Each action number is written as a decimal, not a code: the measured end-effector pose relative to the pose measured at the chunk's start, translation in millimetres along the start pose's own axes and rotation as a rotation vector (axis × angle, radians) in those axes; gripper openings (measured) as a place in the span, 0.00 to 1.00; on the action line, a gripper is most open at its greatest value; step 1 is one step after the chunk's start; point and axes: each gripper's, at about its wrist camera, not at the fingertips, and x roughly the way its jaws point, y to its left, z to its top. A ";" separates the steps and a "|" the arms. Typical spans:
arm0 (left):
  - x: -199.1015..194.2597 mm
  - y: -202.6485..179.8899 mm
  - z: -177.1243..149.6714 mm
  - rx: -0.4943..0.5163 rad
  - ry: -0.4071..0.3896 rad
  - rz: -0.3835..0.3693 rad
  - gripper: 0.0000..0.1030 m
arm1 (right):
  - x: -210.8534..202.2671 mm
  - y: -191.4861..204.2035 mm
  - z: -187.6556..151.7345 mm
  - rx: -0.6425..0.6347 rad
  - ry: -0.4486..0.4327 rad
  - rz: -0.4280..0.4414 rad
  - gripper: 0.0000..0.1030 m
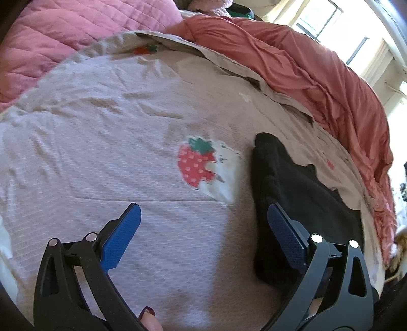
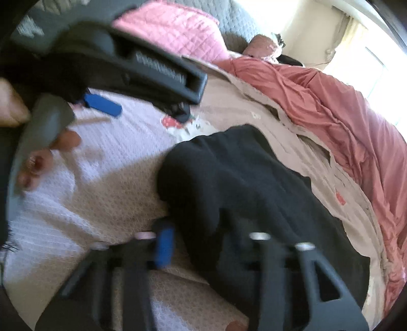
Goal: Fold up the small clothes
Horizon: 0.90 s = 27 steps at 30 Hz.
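Black fabric: the small black garment (image 1: 292,183) lies crumpled on the bed's beige waffle-weave bedspread (image 1: 101,127). It sits toward the bedspread's right edge, just beside a strawberry motif (image 1: 194,163) printed on the cover.

Left gripper (image 1: 203,207): jaws wide apart, nothing between the blue pads (image 1: 119,236) except bare bedspread below. Its right finger stands over the near left border of the black garment; whether it touches cannot be told. A fingertip with a dark red nail (image 1: 147,313) shows at the bottom edge of the left wrist view.

Right gripper (image 2: 198,229): this view is heavily blurred. One blue pad (image 2: 164,244) sits against the near left edge of the garment, and the opposite finger is lost against the black cloth. The jaws appear drawn close around a fold of it, but a firm clamp cannot be confirmed.

In the right wrist view, the left gripper crosses the upper left, and a hand (image 2: 38,163) is wrapped round its grey handle.

Surroundings: a coral blanket (image 1: 318,76) is bunched along the bed's far right edge. A pink quilted pillow (image 1: 63,33) lies at the far left corner. A bright window (image 1: 330,20) stands beyond the bed.
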 end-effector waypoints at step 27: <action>40.8 -83.9 4.4 -0.068 0.216 -0.308 0.15 | -42.7 -50.7 -16.7 0.248 -0.163 0.111 0.07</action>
